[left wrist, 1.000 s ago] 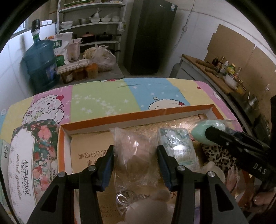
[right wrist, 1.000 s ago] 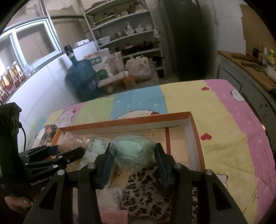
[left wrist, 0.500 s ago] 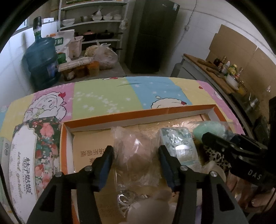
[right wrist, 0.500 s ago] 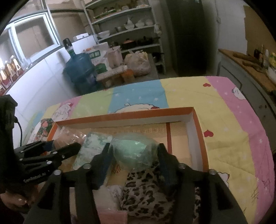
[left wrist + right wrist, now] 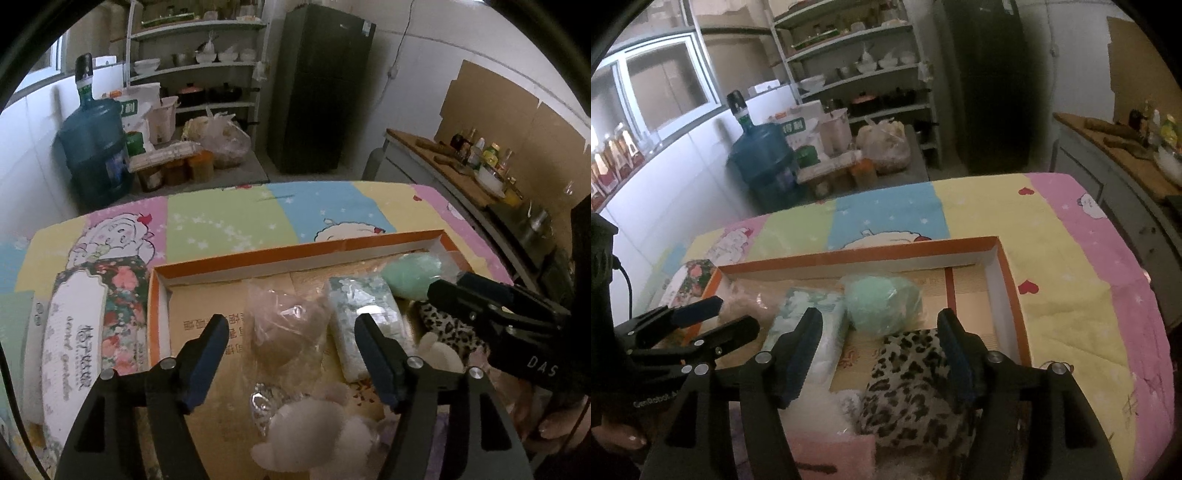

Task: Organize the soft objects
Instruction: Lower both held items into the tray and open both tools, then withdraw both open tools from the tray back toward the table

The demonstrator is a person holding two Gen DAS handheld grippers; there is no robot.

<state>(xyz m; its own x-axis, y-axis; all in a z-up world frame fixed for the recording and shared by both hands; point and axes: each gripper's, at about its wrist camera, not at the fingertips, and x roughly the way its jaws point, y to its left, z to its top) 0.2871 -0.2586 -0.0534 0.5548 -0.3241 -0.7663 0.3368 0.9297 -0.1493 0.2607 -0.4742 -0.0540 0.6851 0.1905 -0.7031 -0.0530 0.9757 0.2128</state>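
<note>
Two claws, both spread wide and holding nothing. Off to the left of your left claw (image 5: 288, 345) lies a floral tissue pack (image 5: 79, 332) on the patchwork cloth (image 5: 221, 218), outside the orange-rimmed cardboard tray (image 5: 295, 251). Between the left claw's fingers (image 5: 207, 350), slightly ahead of the tips and clear of both pads, sits the bagged brown soft item (image 5: 284, 332) on the tray floor. Just inside and ahead of that claw's right finger lies the pale blue-green wrapped pack (image 5: 365, 310); below and near the claw's base rests a white plush toy (image 5: 314, 435). Farther right, ahead of your right claw (image 5: 879, 343), the bagged mint-green ball (image 5: 882, 302) rests on the tray floor beyond the fingertips, untouched, with the wrapped pack just beside it on the left, running under the right claw's left finger (image 5: 801, 347). Between and beneath the right claw's fingers lies the leopard-print cloth (image 5: 908, 387), near the inner face of the right finger; whether it touches cannot be told. Below the left finger, a pink item (image 5: 827, 454) shows at the frame's lower edge. To the right of that claw runs the tray's right wall, then cloth.
</note>
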